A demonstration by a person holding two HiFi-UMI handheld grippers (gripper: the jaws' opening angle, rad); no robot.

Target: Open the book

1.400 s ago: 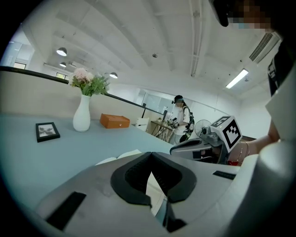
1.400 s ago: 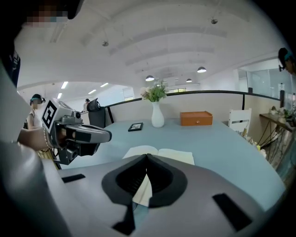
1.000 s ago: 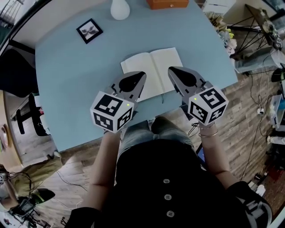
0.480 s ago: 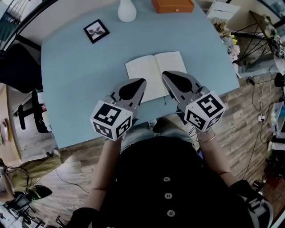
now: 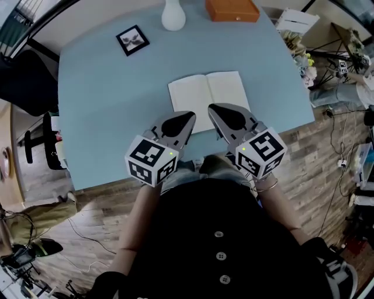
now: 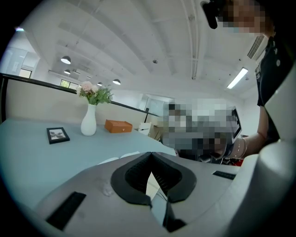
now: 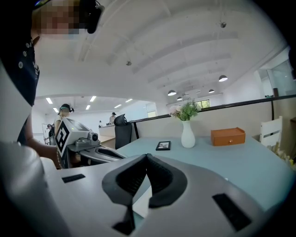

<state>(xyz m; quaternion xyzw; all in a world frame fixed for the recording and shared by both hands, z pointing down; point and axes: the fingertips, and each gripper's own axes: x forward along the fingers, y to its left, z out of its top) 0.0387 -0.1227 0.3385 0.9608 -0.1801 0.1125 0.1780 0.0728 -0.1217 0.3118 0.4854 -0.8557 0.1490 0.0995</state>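
book (image 5: 207, 96): lies open and flat, just above the middle of the head view, with two pale blank pages facing up and the fold running up the frame.
counter (image 5: 99, 117): light blue and bare around the book; its near edge crosses the frame just below the two marker cubes.
left tongs (image 5: 188, 117): tips pressed together with nothing pinched; the nose points up and to the right, and its tip overlaps the lower edge of the left page.
right tongs (image 5: 213, 110): tips pressed together too, gripping nothing; the nose points up and to the left over the lower edge of the right page.
tongs together: the two tips sit near each other, either side of the book's fold at the bottom of the pages; whether they touch the paper cannot be told.
left gripper view: a strip of pale page shows in the slot behind the closed tips.
right gripper view: a pale page shows in the slot; the left tongs show at the left of the frame.
vase (image 5: 173, 14): white, at the top edge of the head view, well apart from the book; flowers (image 6: 94, 94) stand in it.
orange box (image 5: 232, 10): at the top of the frame, right of the vase.
picture frame (image 5: 132, 40): small and dark, upper left of the book, lying flat on the counter.
person: black buttoned top at the bottom of the frame, with a bracelet (image 5: 266, 185) on the wrist behind the right tongs.
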